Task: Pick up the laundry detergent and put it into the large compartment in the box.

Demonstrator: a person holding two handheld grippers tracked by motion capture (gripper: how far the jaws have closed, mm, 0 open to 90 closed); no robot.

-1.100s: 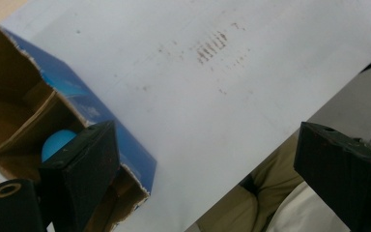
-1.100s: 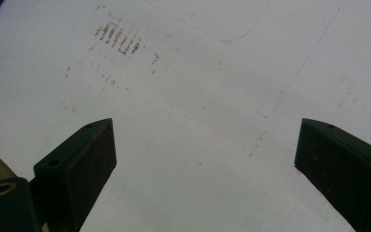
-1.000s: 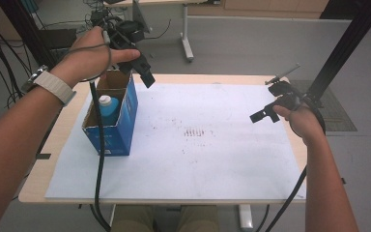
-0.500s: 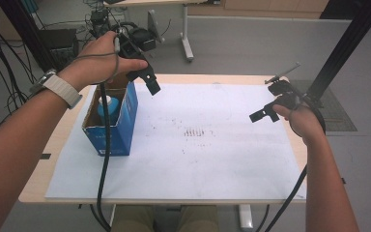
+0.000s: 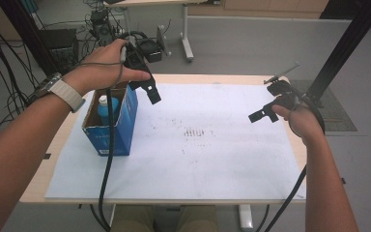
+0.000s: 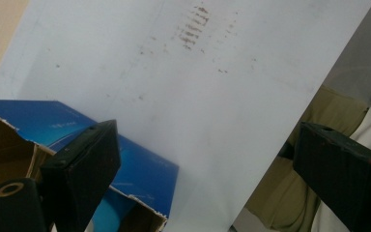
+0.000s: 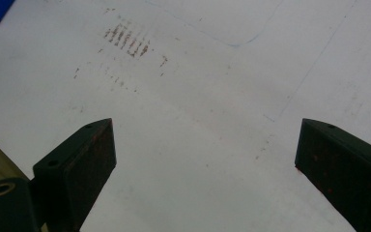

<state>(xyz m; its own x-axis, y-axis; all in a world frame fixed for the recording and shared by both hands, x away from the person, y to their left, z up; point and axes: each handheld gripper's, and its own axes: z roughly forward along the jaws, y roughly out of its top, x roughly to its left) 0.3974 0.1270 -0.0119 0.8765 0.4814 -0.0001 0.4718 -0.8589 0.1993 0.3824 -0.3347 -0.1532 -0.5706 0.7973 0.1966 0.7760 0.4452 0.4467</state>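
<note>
Left gripper (image 5: 147,89) had lifted back off the blue box (image 5: 118,125), jaws spread, empty. Right gripper (image 5: 265,113) idled over paper, jaws spread. Bottle (image 5: 105,107) stood inside the box: probably light, slick plastic; grab the neck.

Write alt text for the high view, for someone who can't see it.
A person's left claw hangs open beside an open blue box holding a blue bottle. The right claw, also open, hovers over the table's white sheet.

Black gripper (image 5: 147,89) jaws, trailing black cable, grey-strapped wristwatch (image 5: 60,90).
</note>
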